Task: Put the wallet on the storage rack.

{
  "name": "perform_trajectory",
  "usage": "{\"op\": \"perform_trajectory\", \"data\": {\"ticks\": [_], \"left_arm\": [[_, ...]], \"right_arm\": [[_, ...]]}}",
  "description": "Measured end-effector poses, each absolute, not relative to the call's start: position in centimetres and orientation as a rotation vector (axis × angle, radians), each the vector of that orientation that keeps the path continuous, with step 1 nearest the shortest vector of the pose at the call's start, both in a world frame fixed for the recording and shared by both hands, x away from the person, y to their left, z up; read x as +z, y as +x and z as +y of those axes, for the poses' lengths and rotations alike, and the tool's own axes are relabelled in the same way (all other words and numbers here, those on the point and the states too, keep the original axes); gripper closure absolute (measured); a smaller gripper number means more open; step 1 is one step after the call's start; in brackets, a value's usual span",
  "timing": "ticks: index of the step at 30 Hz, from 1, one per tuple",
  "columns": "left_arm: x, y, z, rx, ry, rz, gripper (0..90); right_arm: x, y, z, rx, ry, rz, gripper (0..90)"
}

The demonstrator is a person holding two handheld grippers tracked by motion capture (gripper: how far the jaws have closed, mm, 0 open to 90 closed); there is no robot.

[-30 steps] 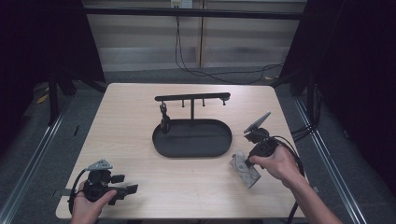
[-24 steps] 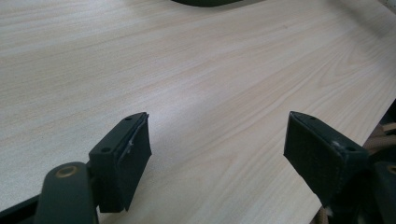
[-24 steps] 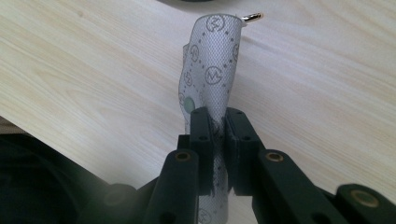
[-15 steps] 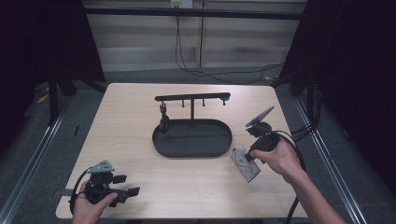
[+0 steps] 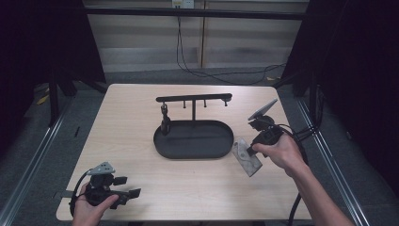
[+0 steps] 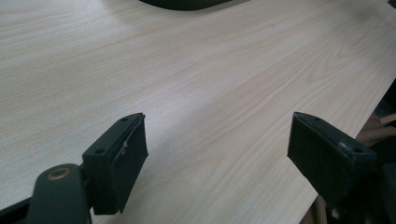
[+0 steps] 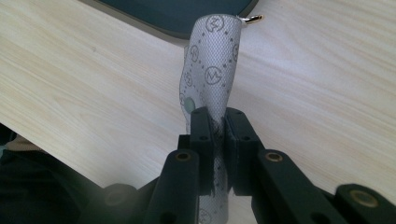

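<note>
Right gripper is pinching a grey monogram-patterned key pouch between its pressed-together jaws, holding it off the wooden table just beside the right end of the black oval tray. Left gripper is resting at the table's near left corner, well apart from the tray, jaws standing spread with nothing between them, having just been opening. A small dark item is hanging from the tray's black hanger bar.

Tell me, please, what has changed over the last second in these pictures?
The right gripper, shut on the grey pouch, has lifted it slightly and carried it a little toward the black tray. The left gripper has just opened its jaws wider, with nothing between them, and kept its place. The tray, its rack and the table stayed put.
</note>
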State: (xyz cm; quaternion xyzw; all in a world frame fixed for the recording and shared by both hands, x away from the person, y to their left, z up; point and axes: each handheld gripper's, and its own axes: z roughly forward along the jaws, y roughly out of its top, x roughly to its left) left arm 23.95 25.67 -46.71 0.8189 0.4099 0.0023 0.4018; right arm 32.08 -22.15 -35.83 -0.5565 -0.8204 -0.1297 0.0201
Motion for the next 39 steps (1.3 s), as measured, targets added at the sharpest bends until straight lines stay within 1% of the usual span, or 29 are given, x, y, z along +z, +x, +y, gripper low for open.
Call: {"op": "perform_trajectory", "data": {"ticks": [5, 21, 30, 39], "left_arm": [[-46.7, 23.9, 25.6, 0.011, 2.078, 1.03, 20.8], [-46.7, 24.1, 25.7, 0.012, 2.072, 1.037, 20.9], [-46.8, 24.1, 25.7, 0.007, 2.069, 1.045, 21.4], [-46.8, 24.1, 25.8, 0.009, 2.066, 1.049, 21.4]], "right_arm": [[-35.3, 32.8, -21.7, -0.405, -1.717, -2.562, 83.1], [-35.4, 35.0, -20.8, -0.422, -1.725, -2.547, 83.4], [-36.0, 36.0, -20.3, -0.395, -1.731, -2.543, 83.5], [-35.5, 37.2, -19.1, -0.348, -1.751, -2.57, 83.4]]}}
